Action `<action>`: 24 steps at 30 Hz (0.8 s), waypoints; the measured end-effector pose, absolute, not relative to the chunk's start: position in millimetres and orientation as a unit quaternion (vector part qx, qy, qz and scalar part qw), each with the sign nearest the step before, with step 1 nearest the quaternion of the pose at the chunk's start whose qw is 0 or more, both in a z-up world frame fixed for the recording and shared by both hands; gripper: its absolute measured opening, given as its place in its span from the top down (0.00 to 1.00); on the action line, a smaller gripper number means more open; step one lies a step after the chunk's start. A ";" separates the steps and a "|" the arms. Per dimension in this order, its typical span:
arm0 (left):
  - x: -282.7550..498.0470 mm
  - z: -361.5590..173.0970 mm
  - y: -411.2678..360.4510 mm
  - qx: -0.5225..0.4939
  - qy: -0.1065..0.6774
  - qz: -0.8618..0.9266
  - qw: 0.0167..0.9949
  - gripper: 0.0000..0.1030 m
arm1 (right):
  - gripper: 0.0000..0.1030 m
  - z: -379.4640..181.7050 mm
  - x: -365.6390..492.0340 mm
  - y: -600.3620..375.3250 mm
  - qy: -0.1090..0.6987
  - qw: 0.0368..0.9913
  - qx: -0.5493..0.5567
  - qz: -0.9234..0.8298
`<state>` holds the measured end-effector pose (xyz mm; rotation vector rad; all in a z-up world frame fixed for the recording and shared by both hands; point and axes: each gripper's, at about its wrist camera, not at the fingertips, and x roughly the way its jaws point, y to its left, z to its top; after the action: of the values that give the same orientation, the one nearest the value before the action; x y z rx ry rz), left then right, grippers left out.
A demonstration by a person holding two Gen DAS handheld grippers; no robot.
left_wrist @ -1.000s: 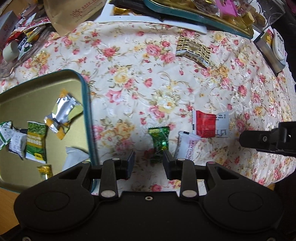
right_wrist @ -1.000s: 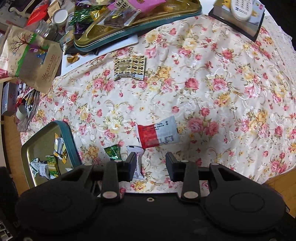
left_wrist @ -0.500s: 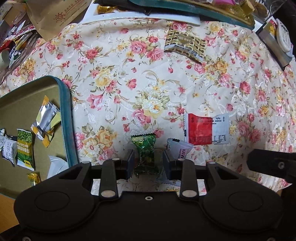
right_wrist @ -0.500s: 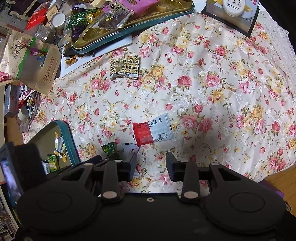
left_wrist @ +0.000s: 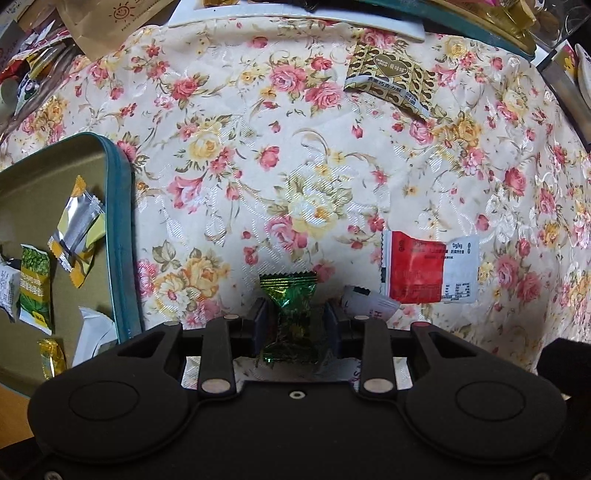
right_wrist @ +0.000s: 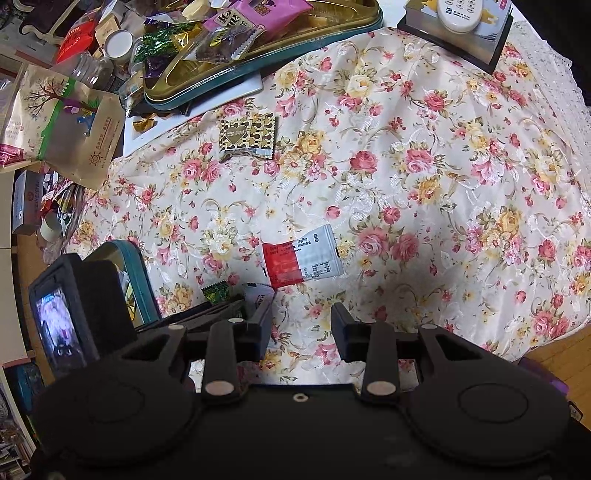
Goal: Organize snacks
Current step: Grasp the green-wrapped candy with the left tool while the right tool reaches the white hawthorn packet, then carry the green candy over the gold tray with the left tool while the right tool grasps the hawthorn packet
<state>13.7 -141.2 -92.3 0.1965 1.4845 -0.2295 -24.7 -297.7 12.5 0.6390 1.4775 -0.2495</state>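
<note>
A green foil candy [left_wrist: 290,306] lies on the floral cloth between the fingers of my left gripper [left_wrist: 295,325], which is open around it with gaps on both sides. Its tip shows in the right wrist view [right_wrist: 217,292]. A white packet [left_wrist: 369,304] lies just right of the candy. A red and white packet [left_wrist: 428,271] lies further right and also shows in the right wrist view [right_wrist: 301,260]. A gold-patterned packet [left_wrist: 391,79] lies far back. My right gripper [right_wrist: 301,325] is open and empty above the cloth.
A teal-rimmed gold tray [left_wrist: 118,236] at the left holds several wrapped snacks. A second tray [right_wrist: 258,66] piled with snacks, a paper bag [right_wrist: 62,122] and jars crowd the back. A remote on a box [right_wrist: 461,26] stands at the back right.
My left gripper has moved forward and right, so the green candy now sits between its fingers. The right gripper has drifted slightly; the left gripper body now shows in its view.
</note>
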 end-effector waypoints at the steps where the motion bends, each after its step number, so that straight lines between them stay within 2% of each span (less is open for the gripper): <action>1: 14.0 -92.2 -141.6 0.088 0.672 -0.103 0.728 0.71 | 0.63 12.3 -24.6 -297.3 0.660 0.686 0.285 -0.112; 2: 15.5 -92.7 -142.3 0.087 0.673 -0.101 0.728 0.75 | 0.63 11.8 -24.5 -296.9 0.661 0.686 0.284 -0.114; 4: 19.1 -90.9 -138.6 0.079 0.676 -0.096 0.726 0.76 | 0.63 10.2 -24.0 -295.7 0.662 0.684 0.283 -0.116; 24: 45.3 -17.5 -50.1 -0.003 0.617 -0.019 0.787 0.76 | 0.63 -47.8 4.5 -243.7 0.699 0.652 0.270 -0.111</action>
<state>45.3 -50.1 -17.5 -0.0073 1.3298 -0.0412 4.5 -243.7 -47.8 0.6129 1.5873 -0.2514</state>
